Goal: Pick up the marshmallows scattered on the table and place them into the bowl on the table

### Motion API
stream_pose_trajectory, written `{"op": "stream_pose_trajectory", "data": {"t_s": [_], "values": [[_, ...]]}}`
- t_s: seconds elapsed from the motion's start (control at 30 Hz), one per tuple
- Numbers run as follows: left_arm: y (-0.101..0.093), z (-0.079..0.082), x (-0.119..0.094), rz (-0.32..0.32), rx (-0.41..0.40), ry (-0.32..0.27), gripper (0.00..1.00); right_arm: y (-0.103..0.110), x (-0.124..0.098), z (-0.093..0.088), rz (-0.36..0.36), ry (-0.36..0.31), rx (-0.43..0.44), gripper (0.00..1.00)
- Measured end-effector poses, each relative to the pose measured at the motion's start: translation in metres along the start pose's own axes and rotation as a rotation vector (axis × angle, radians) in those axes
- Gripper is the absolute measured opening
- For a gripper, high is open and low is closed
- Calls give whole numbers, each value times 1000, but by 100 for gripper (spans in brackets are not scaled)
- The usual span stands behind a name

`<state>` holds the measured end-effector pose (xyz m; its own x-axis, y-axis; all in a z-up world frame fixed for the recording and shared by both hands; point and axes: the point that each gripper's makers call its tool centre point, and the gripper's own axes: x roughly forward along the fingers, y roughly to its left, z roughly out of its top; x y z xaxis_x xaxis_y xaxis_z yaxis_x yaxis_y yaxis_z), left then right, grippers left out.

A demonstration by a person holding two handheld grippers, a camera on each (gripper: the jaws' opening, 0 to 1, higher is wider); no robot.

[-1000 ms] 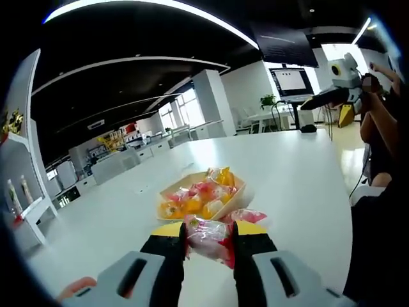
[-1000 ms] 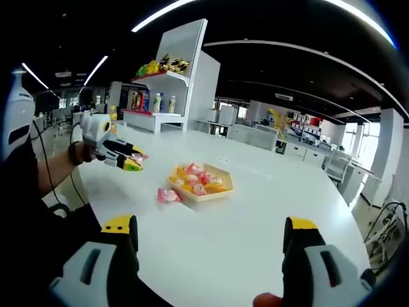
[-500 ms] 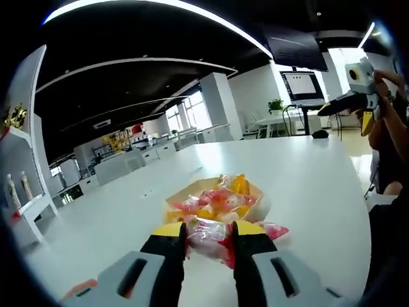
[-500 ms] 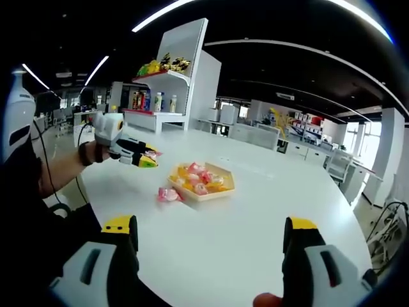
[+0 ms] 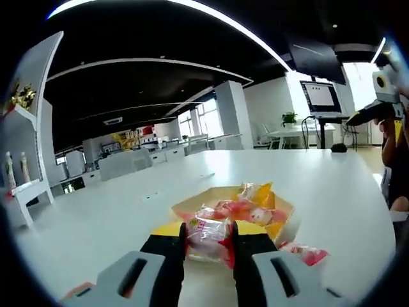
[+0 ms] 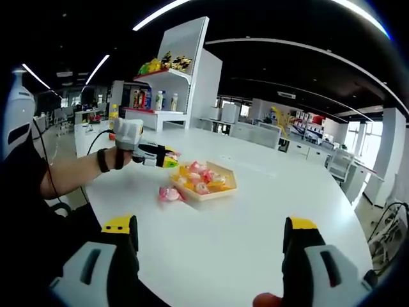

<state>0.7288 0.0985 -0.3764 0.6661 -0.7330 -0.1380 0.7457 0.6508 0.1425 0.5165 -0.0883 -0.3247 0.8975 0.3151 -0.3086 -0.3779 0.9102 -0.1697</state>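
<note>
Left gripper (image 5: 209, 240) has its jaws narrow, clamped on one pink-wrapped marshmallow (image 5: 208, 235), held just short of the near rim of the bowl (image 5: 284, 211). One bowl, shallow, pale wood-coloured, angular, heaped with pink, orange and yellow wrapped sweets; count inside cannot be told. One more loose marshmallow (image 5: 305, 253) lies on the table (image 5: 115, 217) just beside the bowl's near corner, to the right of the jaws. In the right gripper view the left gripper (image 6: 167, 160) shows from the side, held by a hand (image 6: 114, 157) with a dark wristband, its tip at the bowl's (image 6: 225, 189) left edge, and the loose marshmallow (image 6: 169, 194) sits touching or nearly touching the bowl's near-left side. Right gripper (image 6: 211, 240) has jaws spread wide, nothing between them, well back from the bowl over bare table. Table is white, large, rounded. Room: open office, dark ceiling with curved light strips, white shelf unit (image 6: 171, 89) with bottles and toys, desks, a screen (image 5: 323, 97), a potted plant (image 5: 289, 118).
</note>
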Motion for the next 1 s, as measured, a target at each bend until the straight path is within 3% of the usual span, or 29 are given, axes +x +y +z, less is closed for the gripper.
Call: {"op": "stream_pose_trajectory", "data": {"t_s": [0.27, 1.0], "values": [[-7, -14, 14, -41, -1, 4, 29, 1, 3, -2, 6, 9, -3, 91], [-15, -17, 22, -72, -65, -5, 32, 4, 2, -2, 9, 11, -6, 91]]}}
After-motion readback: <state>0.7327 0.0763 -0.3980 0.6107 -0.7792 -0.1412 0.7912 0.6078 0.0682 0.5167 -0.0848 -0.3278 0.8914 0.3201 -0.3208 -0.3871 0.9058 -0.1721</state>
